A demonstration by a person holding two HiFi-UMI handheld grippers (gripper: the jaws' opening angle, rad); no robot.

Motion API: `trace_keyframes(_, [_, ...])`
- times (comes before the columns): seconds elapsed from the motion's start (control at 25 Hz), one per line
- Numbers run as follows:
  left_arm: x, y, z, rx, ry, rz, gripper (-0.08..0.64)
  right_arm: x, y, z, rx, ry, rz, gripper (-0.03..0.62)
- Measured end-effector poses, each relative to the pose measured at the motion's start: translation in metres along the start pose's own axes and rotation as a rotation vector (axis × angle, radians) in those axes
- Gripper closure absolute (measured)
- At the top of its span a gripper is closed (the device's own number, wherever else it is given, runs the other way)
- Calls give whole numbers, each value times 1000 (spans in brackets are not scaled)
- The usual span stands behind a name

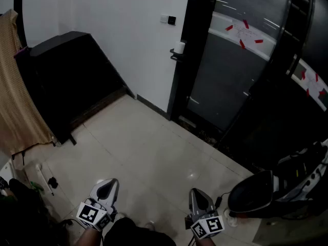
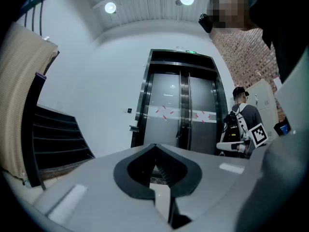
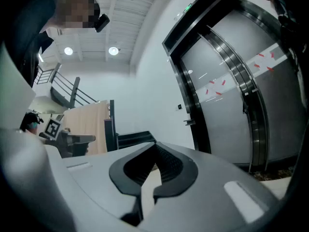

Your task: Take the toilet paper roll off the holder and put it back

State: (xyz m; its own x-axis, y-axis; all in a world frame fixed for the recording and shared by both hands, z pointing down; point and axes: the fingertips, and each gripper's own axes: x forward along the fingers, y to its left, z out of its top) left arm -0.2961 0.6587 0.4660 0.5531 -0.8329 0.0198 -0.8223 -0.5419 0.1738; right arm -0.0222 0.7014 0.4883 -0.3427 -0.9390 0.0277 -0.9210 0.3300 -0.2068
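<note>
A white toilet paper roll (image 1: 179, 47) sits on a small dark holder (image 1: 175, 56) fixed to the black door frame, far ahead across the tiled floor. The holder also shows as a small bracket (image 2: 134, 127) in the left gripper view and as a bracket (image 3: 189, 122) in the right gripper view. My left gripper (image 1: 106, 185) is low at the bottom left, shut and empty, with its tips meeting (image 2: 155, 146). At the bottom right, my right gripper (image 1: 197, 194) is shut as well, with nothing between its jaws (image 3: 156, 145). Both are far from the roll.
Grey elevator doors (image 1: 236, 70) with red tape marks stand right of the holder. A black stepped structure (image 1: 72, 81) and a beige cloth (image 1: 14, 101) fill the left. A person with a backpack (image 1: 287, 186) crouches at the right. A wall switch (image 1: 167, 19) is above the holder.
</note>
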Motion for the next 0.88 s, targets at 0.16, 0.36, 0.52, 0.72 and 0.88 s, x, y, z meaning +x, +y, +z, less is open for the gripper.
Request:
trace_keyframes(0.16, [17,12,-1,-10,-3,10,558,16,-13,-5,-6,12,0,578])
trace_keyframes(0.36, [51,37,2,14,-11,1,558,60,-23,1,-12,10,9,578])
trace_keyframes(0.52, [85,74,7,14,-18,-2,558,103,-24,9,-38,17,10,578])
trace_keyframes(0.72, [128,122,27,25,-49,-25,558,164,-28,23,-61,6,-9,578])
trace_keyframes(0.88, [156,159,36,12,-49,-38,558,208,-25,26,-68,4,-27,578])
